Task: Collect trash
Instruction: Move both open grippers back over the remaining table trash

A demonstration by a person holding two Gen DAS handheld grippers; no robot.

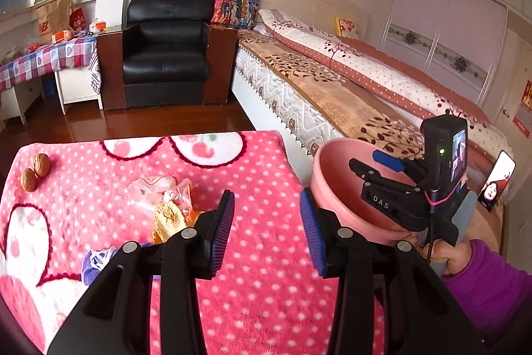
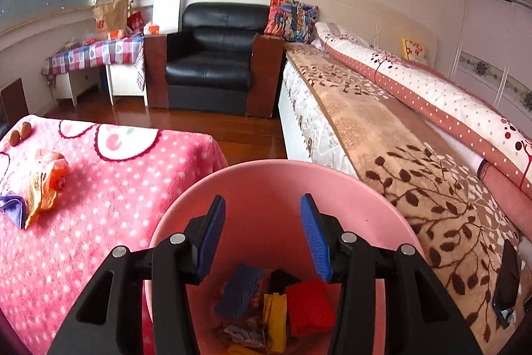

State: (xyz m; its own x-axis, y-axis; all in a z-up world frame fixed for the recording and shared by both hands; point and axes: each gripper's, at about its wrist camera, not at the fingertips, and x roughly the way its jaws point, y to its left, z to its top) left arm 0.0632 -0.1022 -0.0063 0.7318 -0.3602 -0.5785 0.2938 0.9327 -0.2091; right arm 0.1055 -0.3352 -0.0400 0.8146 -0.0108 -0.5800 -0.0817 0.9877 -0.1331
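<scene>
Both grippers are released and empty: the right gripper point(image 2: 262, 235) hangs over the pink bin point(image 2: 375, 208), and the left gripper point(image 1: 267, 230) has the wrappers point(image 1: 163, 198) at ten o'clock.

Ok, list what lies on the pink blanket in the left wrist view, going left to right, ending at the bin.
Two walnuts → purple wrapper → crumpled clear-and-orange wrappers → left gripper, open over bare blanket → pink bin beyond the blanket's right edge.

A lived-in home bedroom. A made bed point(image 1: 349, 79) runs along the wall, a black leather armchair point(image 1: 166, 52) just beside its head. Sliding wardrobe doors point(image 1: 445, 39) stand beyond the bed.
</scene>
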